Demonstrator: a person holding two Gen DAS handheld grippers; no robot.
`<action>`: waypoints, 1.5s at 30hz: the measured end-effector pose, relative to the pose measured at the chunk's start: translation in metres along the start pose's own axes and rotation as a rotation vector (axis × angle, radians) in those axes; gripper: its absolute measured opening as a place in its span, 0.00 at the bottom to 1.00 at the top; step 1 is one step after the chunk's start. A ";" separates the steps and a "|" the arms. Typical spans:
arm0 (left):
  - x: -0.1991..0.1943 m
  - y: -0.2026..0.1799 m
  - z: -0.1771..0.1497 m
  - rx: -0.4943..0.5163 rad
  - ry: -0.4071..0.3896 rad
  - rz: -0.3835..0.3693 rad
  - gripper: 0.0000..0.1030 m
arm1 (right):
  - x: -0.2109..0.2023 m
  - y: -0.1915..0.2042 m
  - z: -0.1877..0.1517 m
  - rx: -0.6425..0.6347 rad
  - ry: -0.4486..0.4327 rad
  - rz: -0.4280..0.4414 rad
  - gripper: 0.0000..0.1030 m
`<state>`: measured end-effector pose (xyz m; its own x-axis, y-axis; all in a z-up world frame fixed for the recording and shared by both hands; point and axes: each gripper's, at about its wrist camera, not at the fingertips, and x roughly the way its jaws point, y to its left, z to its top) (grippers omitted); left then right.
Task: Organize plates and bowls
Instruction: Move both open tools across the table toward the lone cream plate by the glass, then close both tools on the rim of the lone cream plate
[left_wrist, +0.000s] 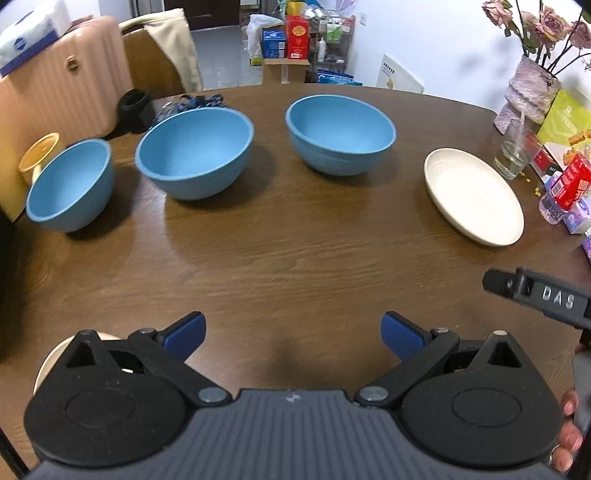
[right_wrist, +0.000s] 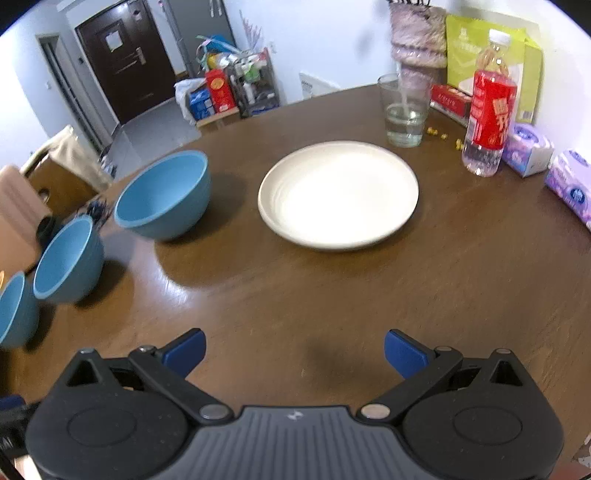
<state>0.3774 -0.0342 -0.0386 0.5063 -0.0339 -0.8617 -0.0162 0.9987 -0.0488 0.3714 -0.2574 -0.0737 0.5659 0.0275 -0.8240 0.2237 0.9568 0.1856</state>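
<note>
Along the far edge of the round wooden desk (left_wrist: 295, 240) three blue bowls stand upright in a row: the left bowl (left_wrist: 70, 184) near the left edge, the middle bowl (left_wrist: 194, 151) just beside it, and the right bowl (left_wrist: 340, 133) a little apart. Toward the right edge lies a white plate (right_wrist: 338, 194), empty and flat on the wood, well apart from the bowls. Behind the plate a clear glass (right_wrist: 404, 110) holds some water, and near the right edge stands a bottle (right_wrist: 489, 107) with a red label whose writing is too blurred to read. Tissue packs (right_wrist: 528, 147) lie just beside the bottle.

Over the near edge the left tool (left_wrist: 293, 332) hangs with its blue fingers spread wide, gripping nothing. The right tool (right_wrist: 295, 350) is likewise wide and empty, facing the plate; seen from the left wrist its side bears white letters that look like "DAS".
</note>
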 end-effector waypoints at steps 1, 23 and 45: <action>0.002 -0.004 0.004 0.001 0.000 -0.004 1.00 | 0.000 -0.002 0.006 0.004 -0.006 -0.005 1.00; 0.062 -0.090 0.088 0.002 0.035 -0.069 1.00 | 0.048 -0.074 0.102 0.144 -0.031 -0.075 0.94; 0.170 -0.170 0.153 -0.076 0.155 0.001 0.80 | 0.138 -0.136 0.164 0.154 0.120 -0.136 0.71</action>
<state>0.5983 -0.2034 -0.0996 0.3672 -0.0445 -0.9291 -0.0844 0.9931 -0.0809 0.5492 -0.4311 -0.1245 0.4259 -0.0550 -0.9031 0.4151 0.8988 0.1410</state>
